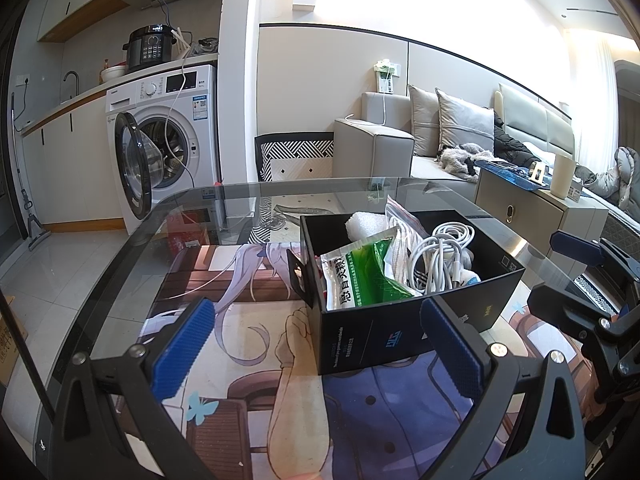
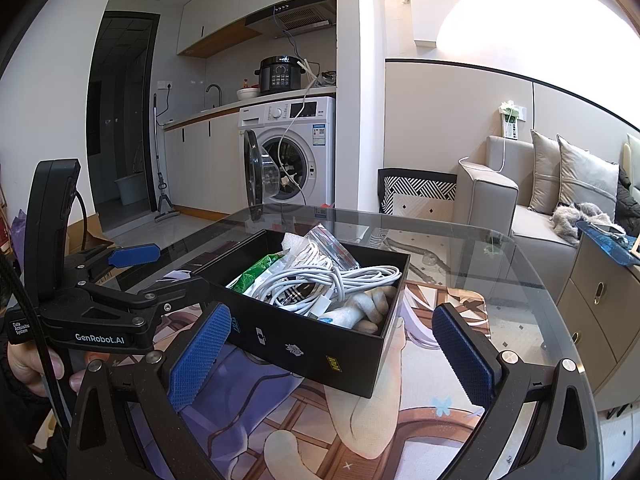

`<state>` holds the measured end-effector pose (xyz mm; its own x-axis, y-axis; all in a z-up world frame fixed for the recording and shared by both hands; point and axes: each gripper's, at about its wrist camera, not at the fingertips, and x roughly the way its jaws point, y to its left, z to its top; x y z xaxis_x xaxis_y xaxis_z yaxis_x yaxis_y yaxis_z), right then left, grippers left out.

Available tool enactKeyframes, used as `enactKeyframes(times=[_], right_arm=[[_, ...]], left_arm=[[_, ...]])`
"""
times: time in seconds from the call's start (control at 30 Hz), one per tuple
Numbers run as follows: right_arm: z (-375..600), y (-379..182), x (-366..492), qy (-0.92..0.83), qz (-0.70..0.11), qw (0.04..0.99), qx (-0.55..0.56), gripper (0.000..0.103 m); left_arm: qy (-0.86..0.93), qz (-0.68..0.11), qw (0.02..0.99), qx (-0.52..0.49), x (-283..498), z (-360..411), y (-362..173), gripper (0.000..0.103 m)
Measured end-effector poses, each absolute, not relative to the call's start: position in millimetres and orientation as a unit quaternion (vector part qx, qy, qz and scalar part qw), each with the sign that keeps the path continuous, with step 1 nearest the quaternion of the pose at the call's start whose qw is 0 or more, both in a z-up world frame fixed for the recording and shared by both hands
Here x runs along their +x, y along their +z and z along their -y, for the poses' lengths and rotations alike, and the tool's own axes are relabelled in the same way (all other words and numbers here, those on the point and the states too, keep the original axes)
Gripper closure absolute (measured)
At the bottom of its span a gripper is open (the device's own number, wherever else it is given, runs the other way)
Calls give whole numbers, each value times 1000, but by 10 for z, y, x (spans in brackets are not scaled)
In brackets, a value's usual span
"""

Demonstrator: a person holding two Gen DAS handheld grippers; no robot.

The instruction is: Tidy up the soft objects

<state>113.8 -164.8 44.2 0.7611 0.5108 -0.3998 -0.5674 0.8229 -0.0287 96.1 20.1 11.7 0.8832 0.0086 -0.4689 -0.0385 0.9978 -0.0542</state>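
Observation:
A black open box (image 1: pixel 404 322) (image 2: pixel 316 340) stands on the printed mat on the glass table. It holds a green and white packet (image 1: pixel 360 276) (image 2: pixel 254 272), coiled white cables (image 1: pixel 440 256) (image 2: pixel 340 284), a clear zip bag (image 1: pixel 404 216) (image 2: pixel 332 248), white foam (image 1: pixel 366 226) and a pale soft toy (image 2: pixel 362 310). My left gripper (image 1: pixel 316 348) is open and empty just in front of the box. My right gripper (image 2: pixel 332 360) is open and empty, its fingers astride the box's near corner. Each gripper shows in the other's view (image 1: pixel 580 280) (image 2: pixel 132 276).
The printed mat (image 1: pixel 248 344) (image 2: pixel 420 412) covers the round glass table (image 1: pixel 192 208) (image 2: pixel 520 264). Beyond it stand a washing machine with its door open (image 1: pixel 160 140) (image 2: pixel 288 156), a sofa with cushions (image 1: pixel 400 148) (image 2: pixel 520 200) and a cabinet (image 1: pixel 540 208) at the right.

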Motion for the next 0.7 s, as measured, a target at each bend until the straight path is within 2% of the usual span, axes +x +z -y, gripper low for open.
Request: enactKeyframes(times=[0.7], right_arm=[[1653,444,1128,289,-192,935,-74,1]], left_arm=[[8,-237,971,-27,928,-164,168,0]])
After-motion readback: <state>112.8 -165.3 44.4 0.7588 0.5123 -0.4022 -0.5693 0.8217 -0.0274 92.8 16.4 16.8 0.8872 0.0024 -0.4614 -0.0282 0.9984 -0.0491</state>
